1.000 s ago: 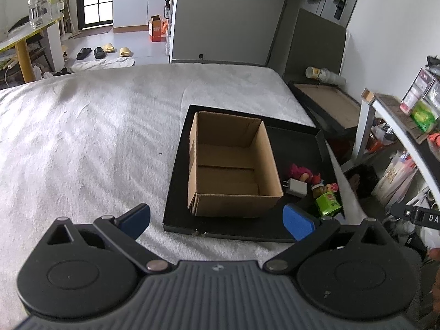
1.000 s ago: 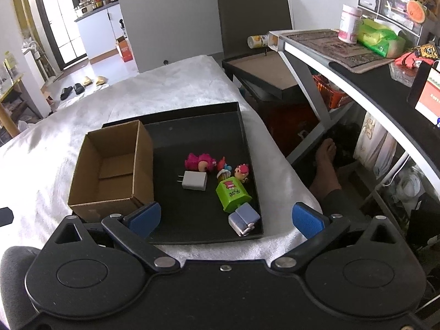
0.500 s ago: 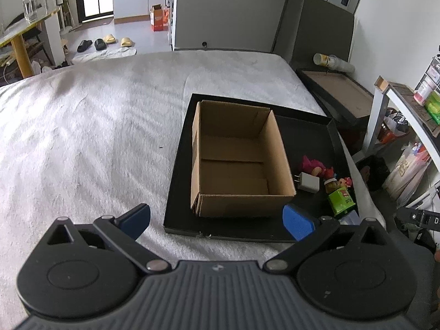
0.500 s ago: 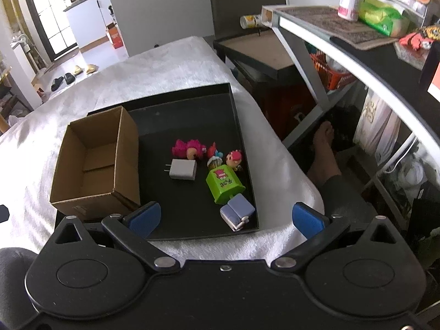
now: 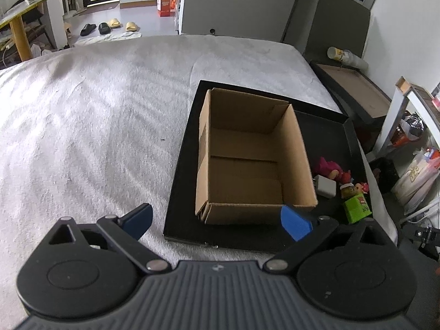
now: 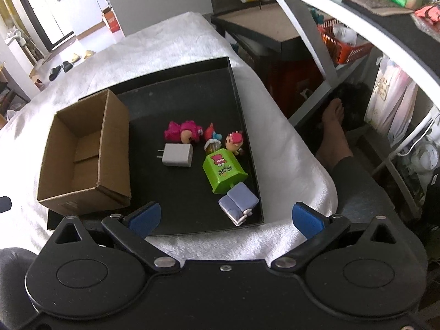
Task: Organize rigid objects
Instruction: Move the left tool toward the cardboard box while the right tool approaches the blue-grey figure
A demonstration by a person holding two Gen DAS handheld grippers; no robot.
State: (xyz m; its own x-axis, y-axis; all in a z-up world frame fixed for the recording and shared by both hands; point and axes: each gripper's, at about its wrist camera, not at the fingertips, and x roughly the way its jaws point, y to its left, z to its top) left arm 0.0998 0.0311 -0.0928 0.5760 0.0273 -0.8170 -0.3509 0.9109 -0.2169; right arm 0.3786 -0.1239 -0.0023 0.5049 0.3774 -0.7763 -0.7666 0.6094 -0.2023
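Both grippers spread wide, holding nothing. Toys lie ahead of my right gripper (image 6: 224,216); box (image 6: 85,151) sits front-left. I'd drop onto the sofa toy (image 6: 238,202) first, square to its sides, clear of the tray (image 6: 249,148) wall.

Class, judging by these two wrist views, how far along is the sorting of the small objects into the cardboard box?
Done: nothing; the cardboard box is empty.
In hand: nothing; the left gripper and right gripper are open.
Left: the white charger, green toy, pink figure, small doll and lavender toy lie on the black tray.
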